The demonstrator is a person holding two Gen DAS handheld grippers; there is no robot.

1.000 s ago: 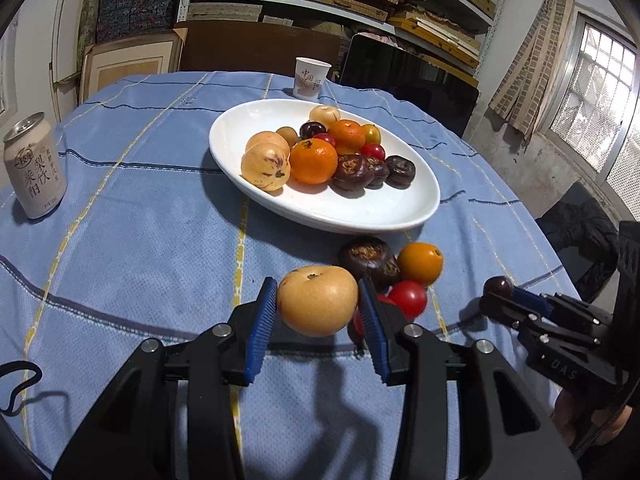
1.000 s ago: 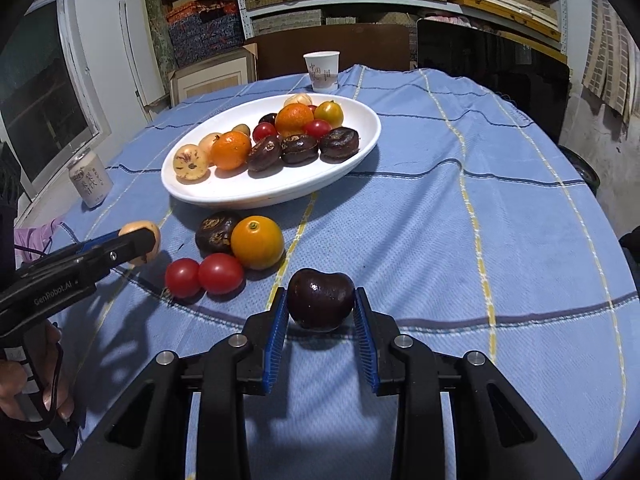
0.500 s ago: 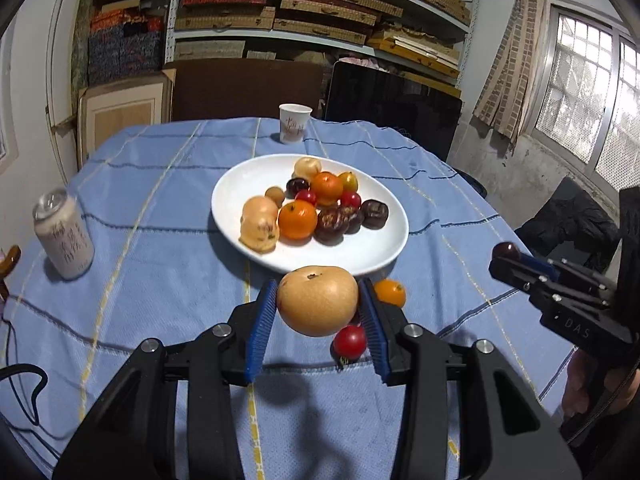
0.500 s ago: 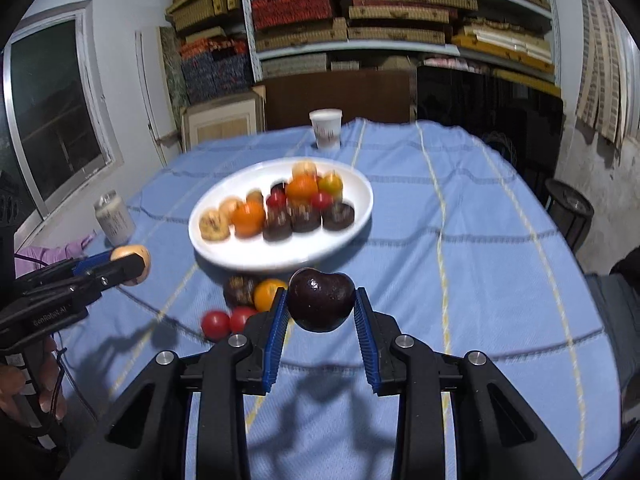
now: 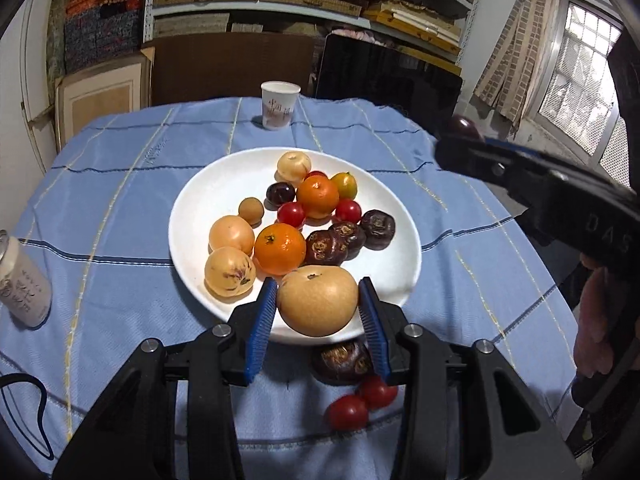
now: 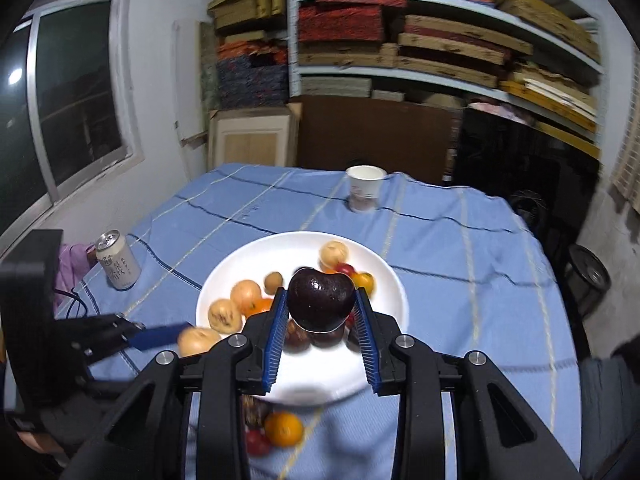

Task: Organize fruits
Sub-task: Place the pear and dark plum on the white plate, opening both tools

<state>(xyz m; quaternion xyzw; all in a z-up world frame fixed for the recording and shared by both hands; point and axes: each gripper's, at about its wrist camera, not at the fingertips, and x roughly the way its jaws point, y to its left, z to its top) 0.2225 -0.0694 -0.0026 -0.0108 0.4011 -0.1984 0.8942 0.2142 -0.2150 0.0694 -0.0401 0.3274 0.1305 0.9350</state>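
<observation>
My left gripper (image 5: pixel 318 316) is shut on a tan pear (image 5: pixel 317 300), held above the near rim of the white plate (image 5: pixel 200 208). The plate carries oranges, pale round fruits, cherry tomatoes and dark wrinkled fruits. My right gripper (image 6: pixel 321 324) is shut on a dark purple plum (image 6: pixel 321 298) and hangs over the plate (image 6: pixel 384 280). In the left wrist view the right gripper (image 5: pixel 460 136) comes in from the right with the plum at its tip. On the cloth before the plate lie a dark fruit (image 5: pixel 340 362), two cherry tomatoes (image 5: pixel 347 412) and an orange (image 6: pixel 283 429).
A drink can (image 5: pixel 22 280) stands at the table's left edge and a paper cup (image 5: pixel 279 105) at the far side. The blue checked tablecloth (image 5: pixel 120 160) covers a round table. Shelves of boxes line the wall behind. A black cable (image 5: pixel 24 396) lies near left.
Both grippers rose from the cloth and moved forward toward the plate with their fruits held. The loose fruits on the cloth now lie below and behind the fingertips.
</observation>
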